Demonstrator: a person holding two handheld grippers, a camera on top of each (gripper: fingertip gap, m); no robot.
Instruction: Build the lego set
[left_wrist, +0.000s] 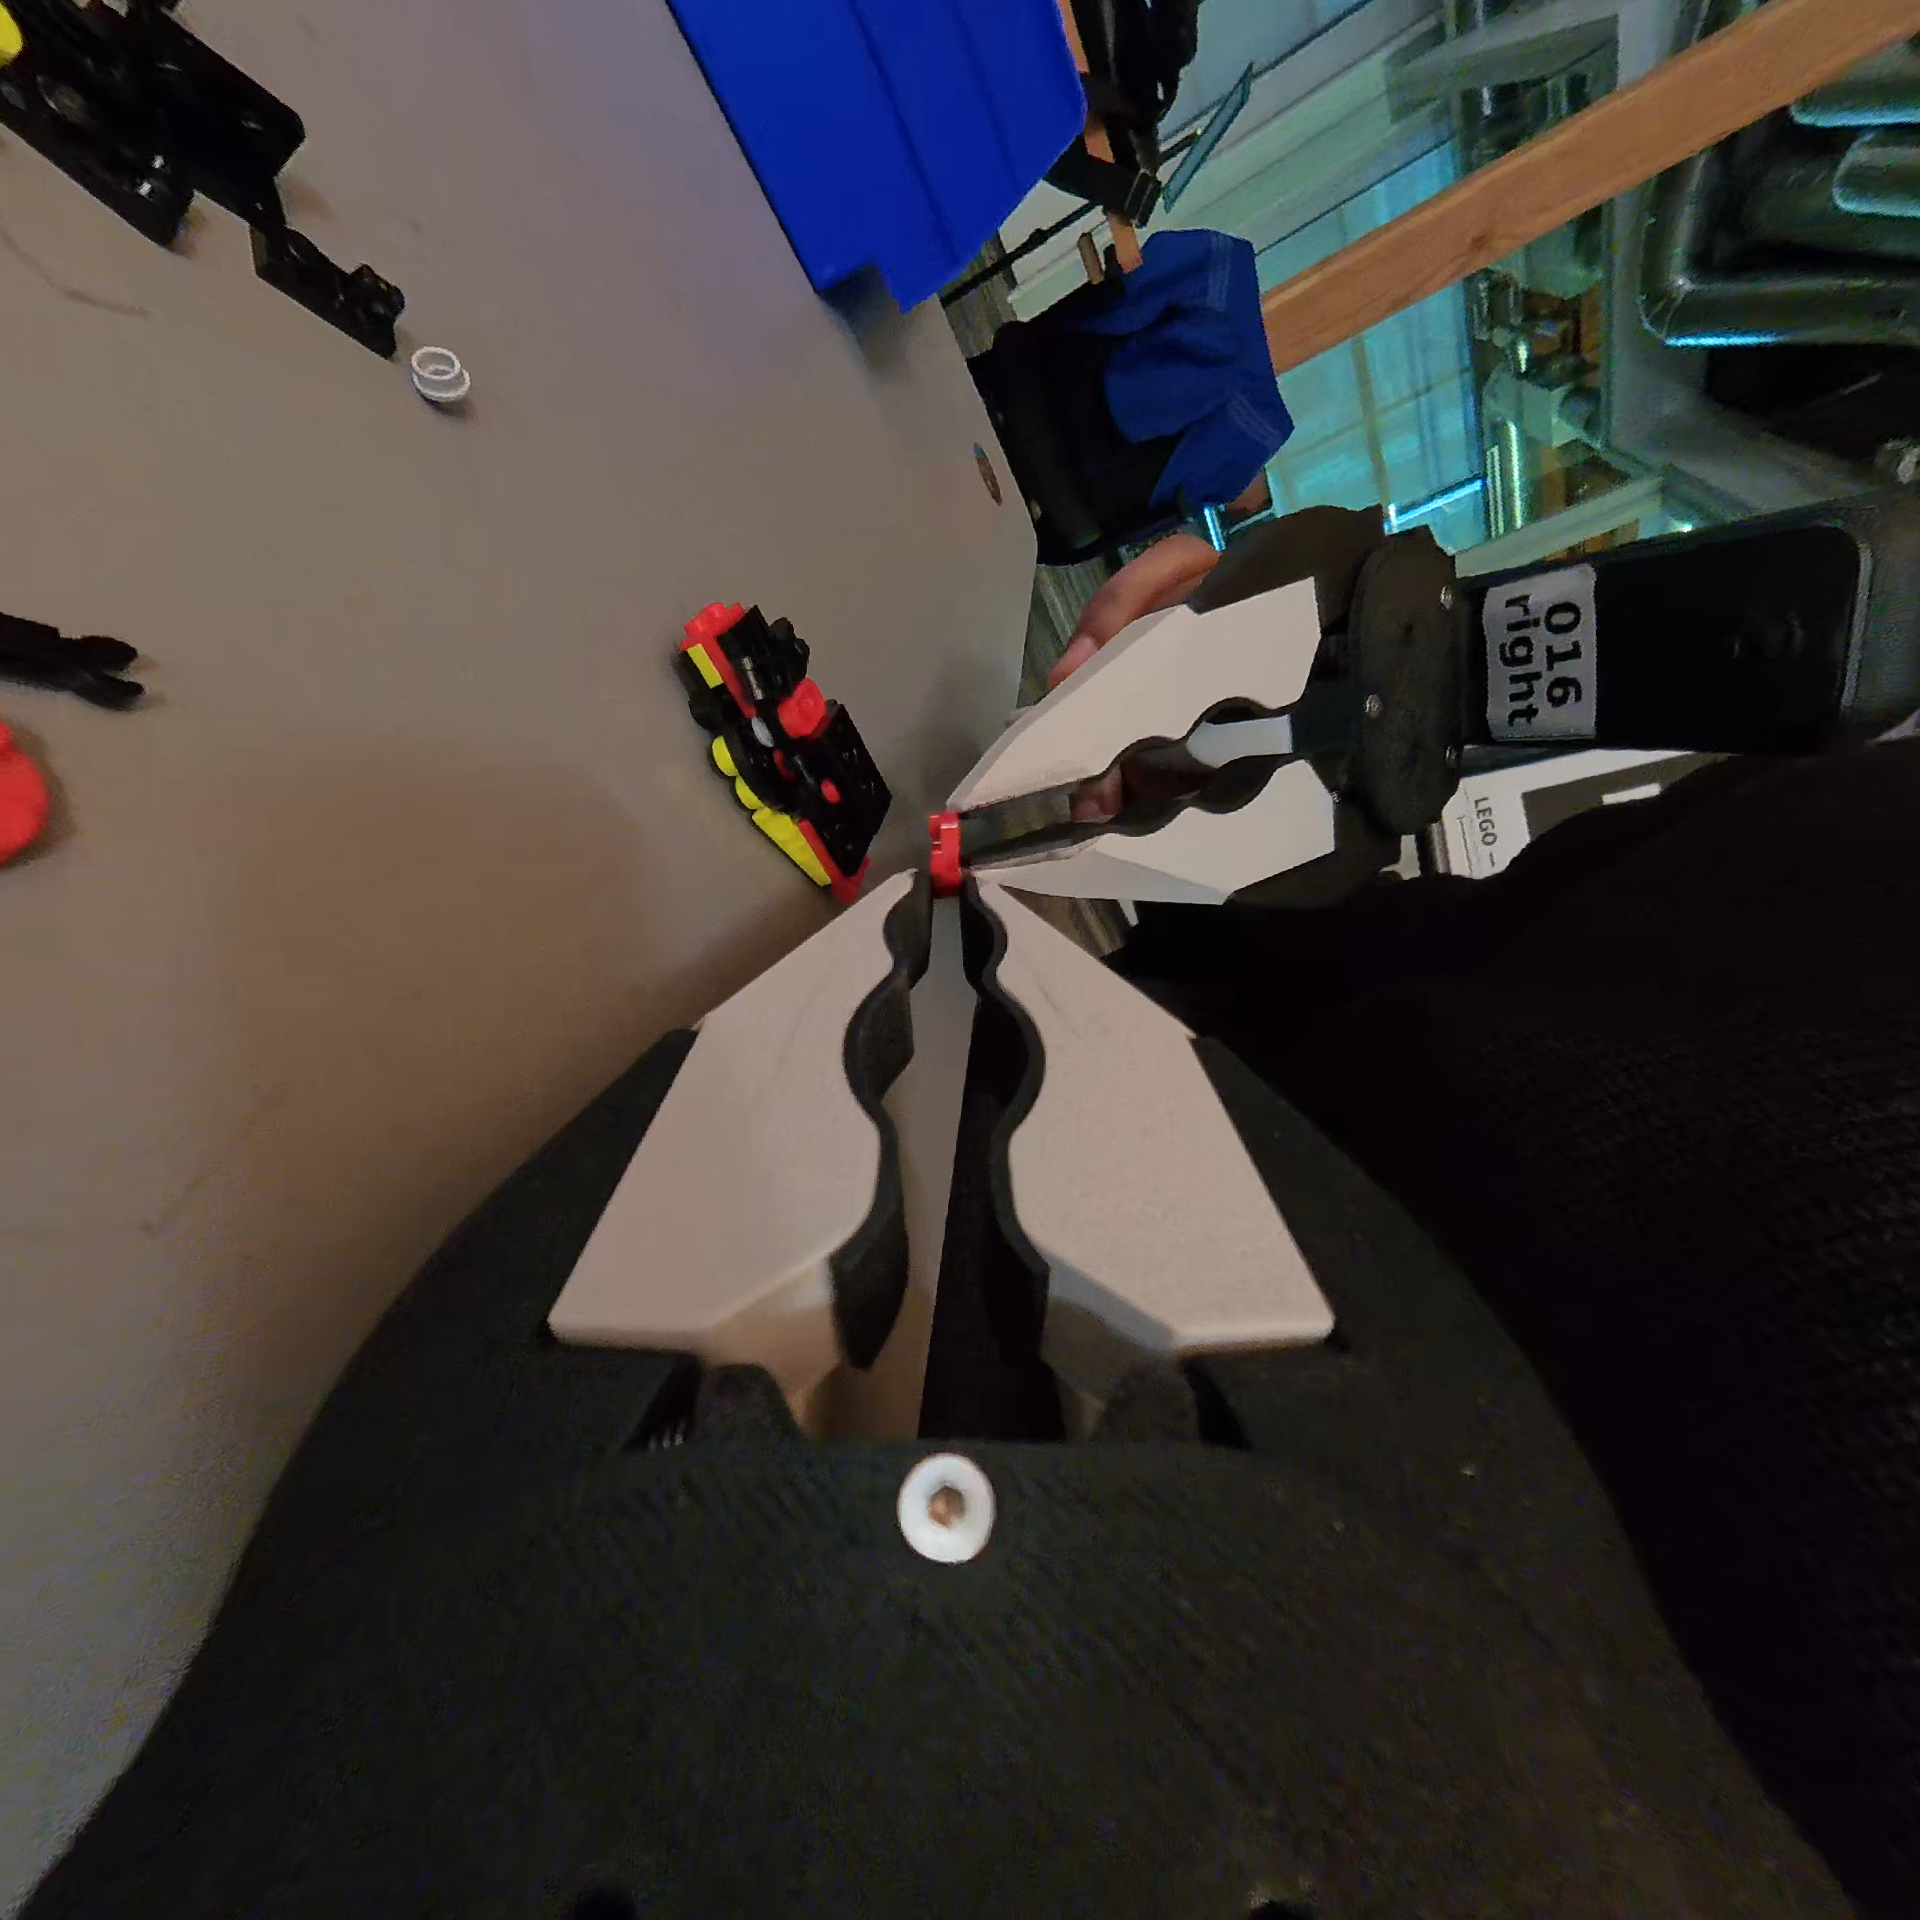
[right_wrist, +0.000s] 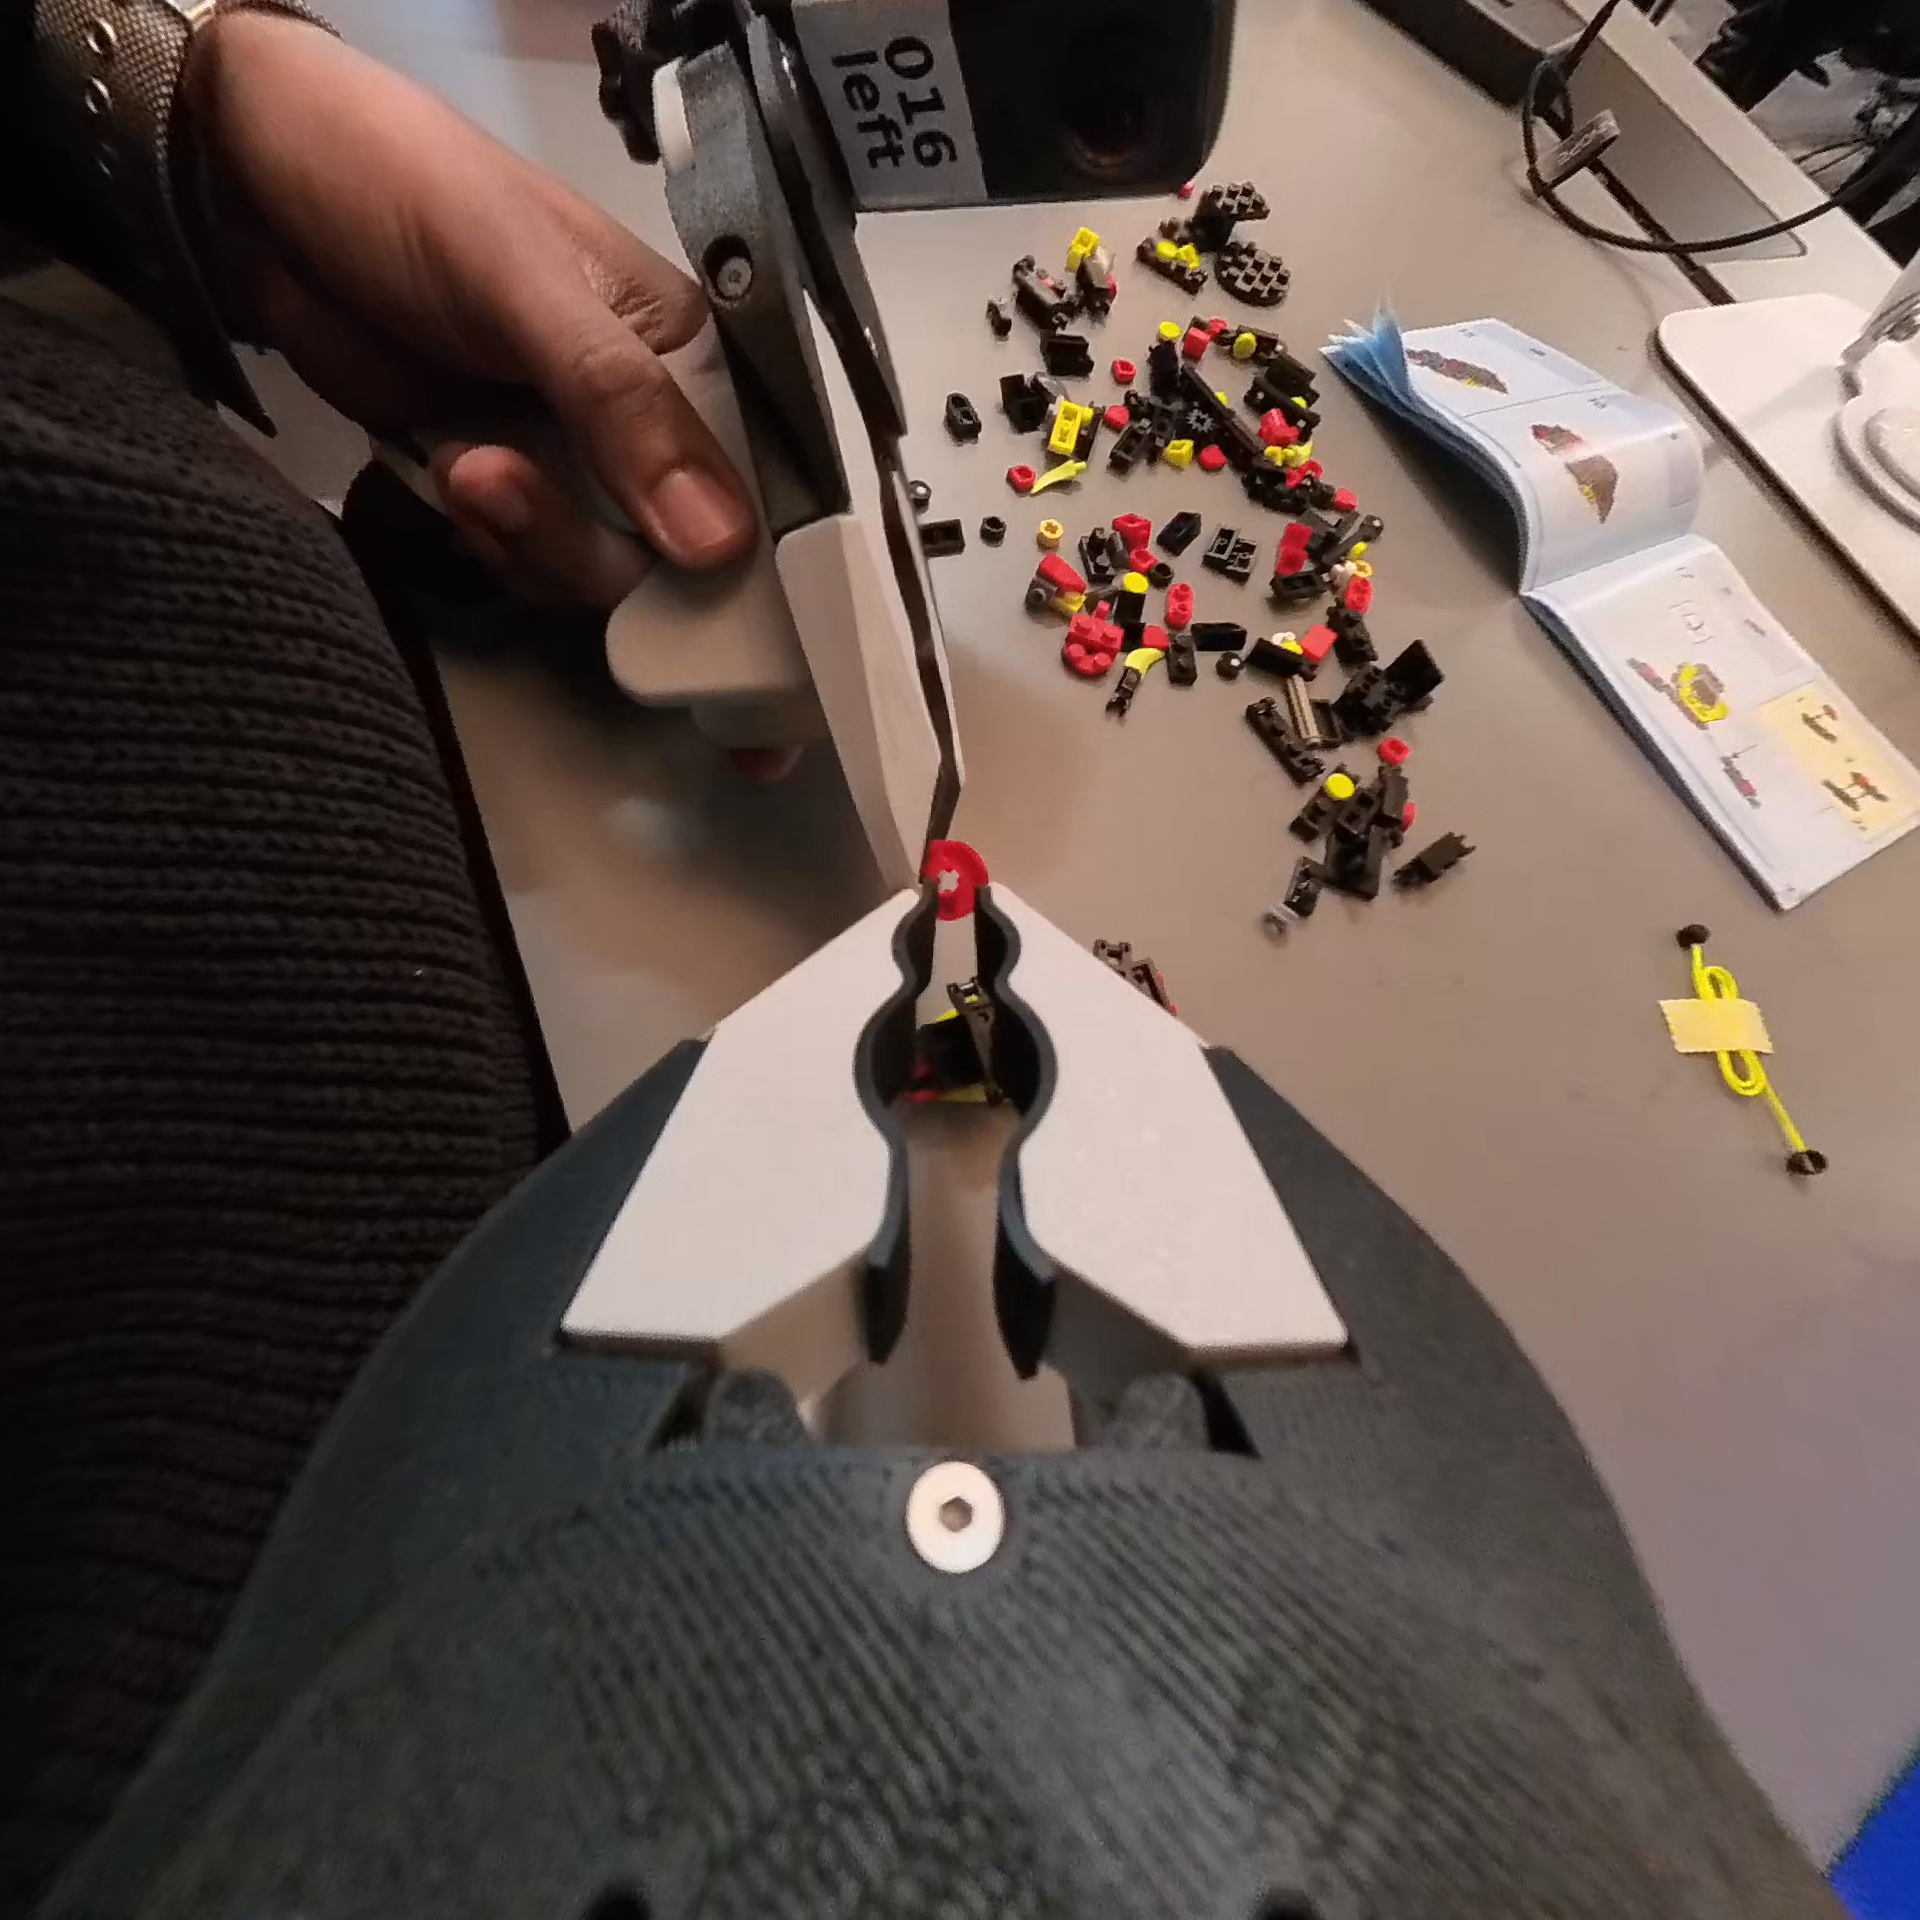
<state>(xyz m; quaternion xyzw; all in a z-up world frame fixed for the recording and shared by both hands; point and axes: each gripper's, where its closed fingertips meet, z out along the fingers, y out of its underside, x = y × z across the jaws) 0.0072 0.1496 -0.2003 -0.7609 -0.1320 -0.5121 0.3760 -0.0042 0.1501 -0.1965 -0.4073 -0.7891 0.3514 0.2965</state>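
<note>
The small red round piece (right_wrist: 953, 879) was gripped by both closed claws: right gripper (right_wrist: 951, 909) from six o'clock, left gripper (right_wrist: 928, 831) from twelve.

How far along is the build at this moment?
Done: a small black, red and yellow model lies part-built on the table. In hand: left tool and right tool pinch one red round piece. Remaining: a pile of loose pieces beside the open booklet.
</note>
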